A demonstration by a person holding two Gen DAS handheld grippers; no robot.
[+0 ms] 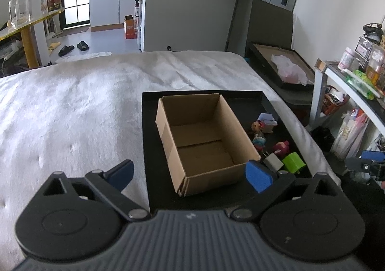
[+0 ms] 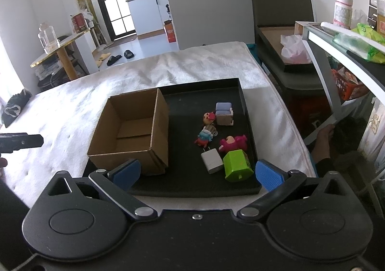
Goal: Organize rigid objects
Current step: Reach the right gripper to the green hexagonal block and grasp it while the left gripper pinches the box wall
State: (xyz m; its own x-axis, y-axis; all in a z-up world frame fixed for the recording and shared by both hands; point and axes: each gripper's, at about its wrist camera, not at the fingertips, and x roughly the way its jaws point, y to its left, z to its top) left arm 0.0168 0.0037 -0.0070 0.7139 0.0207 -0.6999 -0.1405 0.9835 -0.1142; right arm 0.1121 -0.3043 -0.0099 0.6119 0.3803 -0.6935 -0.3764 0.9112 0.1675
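Observation:
An open, empty cardboard box [image 1: 202,138] [image 2: 131,132] stands on the left half of a black tray [image 1: 146,141] [image 2: 185,100] on the bed. To its right lie small toys: a green block [image 2: 237,166] [image 1: 293,162], a white charger [image 2: 211,160] [image 1: 273,162], a pink figure [image 2: 233,142], a blue-red figure [image 2: 204,137], a red-haired figure [image 2: 208,117] and a blue-beige toy chair [image 2: 224,113]. My left gripper [image 1: 190,174] is open and empty before the box. My right gripper [image 2: 198,173] is open and empty near the tray's front edge.
The tray lies on a white fuzzy bedspread [image 1: 72,112]. A dark chair with a tray and plastic bag [image 2: 293,52] stands beyond the bed's right corner. A cluttered shelf [image 2: 349,54] is on the right. A round gold-edged table with glass jars [image 2: 57,44] stands far left.

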